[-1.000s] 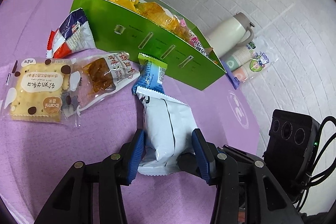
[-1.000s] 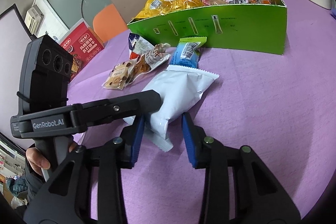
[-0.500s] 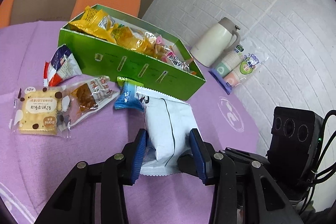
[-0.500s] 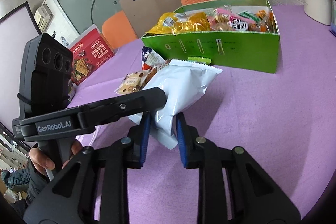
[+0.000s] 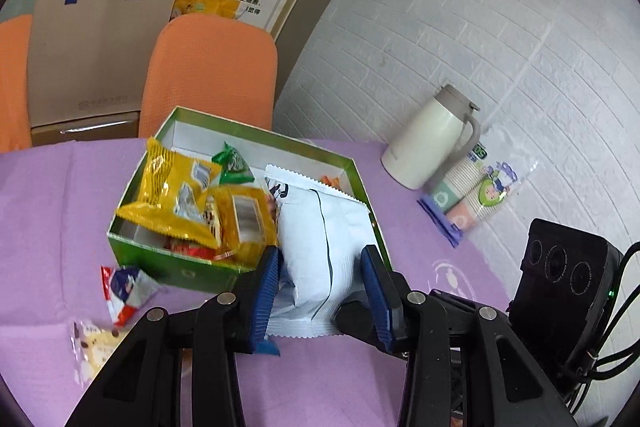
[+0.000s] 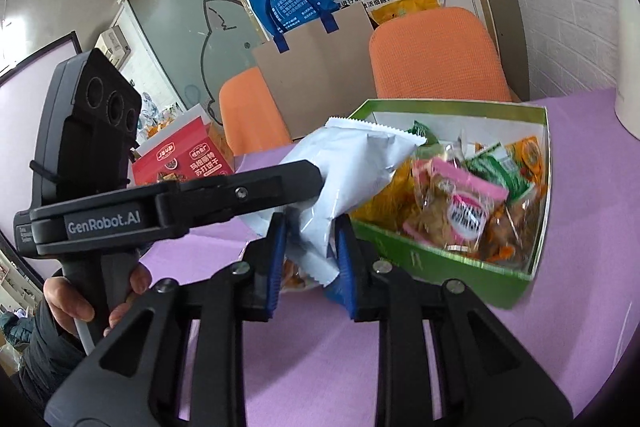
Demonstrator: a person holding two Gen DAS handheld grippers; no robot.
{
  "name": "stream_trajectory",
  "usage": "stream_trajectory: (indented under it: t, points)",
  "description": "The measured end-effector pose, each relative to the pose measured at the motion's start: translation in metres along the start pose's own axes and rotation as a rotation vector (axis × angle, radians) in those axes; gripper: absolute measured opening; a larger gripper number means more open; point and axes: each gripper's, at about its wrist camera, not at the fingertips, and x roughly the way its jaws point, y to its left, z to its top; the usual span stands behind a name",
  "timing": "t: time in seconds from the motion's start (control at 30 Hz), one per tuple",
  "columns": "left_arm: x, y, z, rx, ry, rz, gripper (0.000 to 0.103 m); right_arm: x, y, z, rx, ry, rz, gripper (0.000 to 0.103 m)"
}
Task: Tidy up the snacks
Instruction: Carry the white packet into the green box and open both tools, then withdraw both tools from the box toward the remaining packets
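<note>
my left gripper (image 5: 322,291) and my right gripper (image 6: 310,261) both pinch the white snack bag (image 5: 320,247) near its lower crimped end, blue pads pressed into its sides. the bag is held off the purple bench (image 5: 340,379), tilted so its upper crimped edge reaches over the near right part of the green box (image 5: 176,271). in the right wrist view the bag (image 6: 348,167) hangs above the box's left end, its top edge pointing at the packets inside.

the box sits open on the bench with yellow packets (image 5: 180,195) heaped at its left side and a small green packet (image 5: 232,167) behind them. from the right wrist view a clear packet with a pink label (image 6: 456,203) lies near the box's front wall.

still on the bench, just left of the box, are a red, white and blue packet (image 5: 124,291) and, nearer me, a biscuit packet (image 5: 94,347) half hidden by my gripper. a white jug (image 5: 432,139) and a sleeve of paper cups (image 5: 476,195) stand well to the right by the wall. my hand (image 6: 76,299) wraps the left gripper's handle.
</note>
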Motion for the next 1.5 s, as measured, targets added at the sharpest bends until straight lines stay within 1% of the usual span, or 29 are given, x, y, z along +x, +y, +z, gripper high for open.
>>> stream_trajectory:
  t: [0.07, 0.17, 0.3, 0.33, 0.37, 0.4, 0.43, 0.47, 0.5, 0.53, 0.6, 0.73, 0.8, 0.87, 0.93, 1.0, 1.07, 1.13, 1.17, 1.27, 1.37, 1.43, 1.5]
  points:
    - [0.010, 0.006, 0.020, -0.009, -0.008, 0.019, 0.042, 0.014, -0.005, 0.017, -0.029, 0.011, 0.001, 0.027]
    - [0.024, 0.014, 0.043, -0.005, -0.006, 0.054, 0.042, 0.032, -0.014, 0.034, -0.041, 0.015, 0.002, 0.027]
    - [0.045, 0.026, 0.061, -0.019, 0.010, 0.091, 0.042, 0.053, -0.032, 0.046, -0.024, -0.002, -0.004, 0.029]
    - [0.051, 0.031, 0.063, -0.021, 0.019, 0.107, 0.042, 0.058, -0.037, 0.047, -0.018, -0.014, -0.025, 0.029]
    - [0.057, 0.035, 0.064, -0.025, 0.024, 0.122, 0.045, 0.062, -0.041, 0.046, -0.021, -0.026, -0.061, 0.034]
    - [0.063, 0.040, 0.065, -0.031, 0.032, 0.131, 0.057, 0.063, -0.045, 0.044, -0.028, -0.030, -0.086, 0.053]
    - [0.067, 0.045, 0.063, -0.045, 0.040, 0.148, 0.067, 0.066, -0.048, 0.042, -0.035, -0.029, -0.122, 0.066]
    - [0.069, 0.050, 0.060, -0.062, 0.036, 0.173, 0.081, 0.068, -0.050, 0.039, -0.045, -0.020, -0.144, 0.067]
    - [0.069, 0.052, 0.057, -0.070, 0.024, 0.196, 0.084, 0.070, -0.051, 0.037, -0.061, -0.008, -0.154, 0.067]
    - [0.069, 0.054, 0.054, -0.071, 0.013, 0.216, 0.085, 0.069, -0.052, 0.036, -0.078, -0.007, -0.174, 0.067]
    - [0.068, 0.056, 0.049, -0.065, 0.020, 0.226, 0.085, 0.066, -0.052, 0.034, -0.089, -0.016, -0.204, 0.067]
    - [0.060, 0.052, 0.043, -0.048, 0.023, 0.246, 0.085, 0.057, -0.051, 0.033, -0.065, -0.016, -0.187, 0.067]
    - [0.051, 0.047, 0.039, -0.042, 0.019, 0.244, 0.085, 0.048, -0.047, 0.032, -0.073, -0.025, -0.188, 0.071]
    - [0.039, 0.042, 0.035, -0.042, 0.014, 0.243, 0.085, 0.037, -0.040, 0.031, -0.080, -0.036, -0.198, 0.083]
    - [0.026, 0.036, 0.031, -0.040, 0.009, 0.243, 0.085, 0.023, -0.032, 0.029, -0.084, -0.053, -0.193, 0.084]
    - [0.012, 0.028, 0.025, -0.033, -0.006, 0.249, 0.085, 0.010, -0.024, 0.028, -0.083, -0.066, -0.189, 0.088]
    - [-0.004, 0.019, 0.017, -0.018, -0.026, 0.246, 0.086, -0.004, -0.013, 0.025, -0.084, -0.073, -0.216, 0.097]
    - [-0.019, 0.010, 0.007, -0.007, -0.042, 0.246, 0.087, -0.016, -0.003, 0.020, -0.093, -0.076, -0.232, 0.098]
    - [-0.028, 0.006, 0.001, -0.003, -0.051, 0.246, 0.089, -0.021, 0.002, 0.016, -0.101, -0.074, -0.232, 0.098]
    - [-0.052, 0.002, -0.022, 0.005, -0.085, 0.257, 0.100, -0.033, 0.009, 0.001, -0.102, -0.052, -0.239, 0.098]
    - [-0.074, 0.004, -0.049, 0.000, -0.120, 0.260, 0.101, -0.040, 0.010, -0.020, -0.075, -0.014, -0.228, 0.098]
    - [-0.084, 0.010, -0.067, -0.007, -0.125, 0.264, 0.101, -0.041, 0.010, -0.037, -0.057, 0.018, -0.229, 0.098]
    - [-0.089, 0.016, -0.084, 0.001, -0.123, 0.287, 0.101, -0.036, 0.009, -0.052, -0.045, 0.071, -0.233, 0.098]
